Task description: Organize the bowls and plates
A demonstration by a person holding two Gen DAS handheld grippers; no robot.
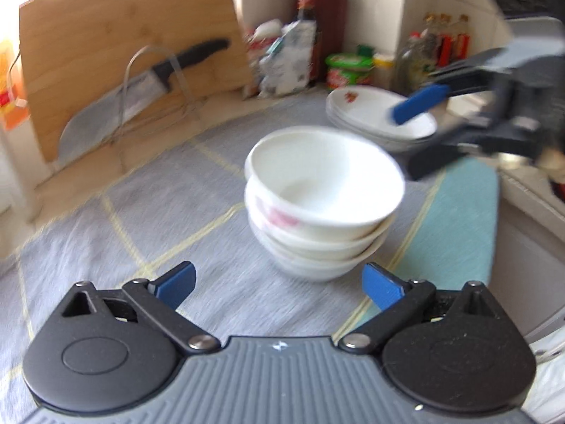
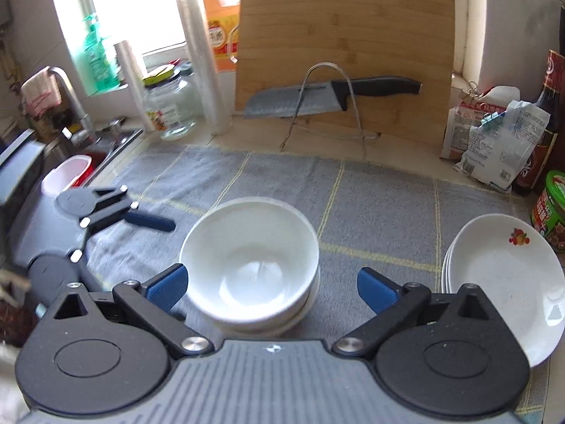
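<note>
A stack of white bowls (image 1: 325,198) stands on a grey checked cloth (image 1: 106,247); the upper bowls sit slightly askew. My left gripper (image 1: 279,281) is open just short of the stack, with nothing between its blue pads. In the right wrist view the same bowls (image 2: 250,261) lie just ahead of and between the fingers of my open right gripper (image 2: 272,284); its pads do not press on them. A stack of white plates (image 2: 501,282) with a fruit print rests to the right. The right gripper (image 1: 416,137) hovers near the plates (image 1: 370,113) in the left wrist view.
A bamboo cutting board (image 2: 346,53) leans at the back, with a knife (image 2: 335,97) on a wire rack. Bags (image 2: 494,141), a sauce bottle (image 2: 551,113) and a green tub (image 2: 552,212) crowd the right. A glass jar (image 2: 173,106) and sink (image 2: 88,155) are at left.
</note>
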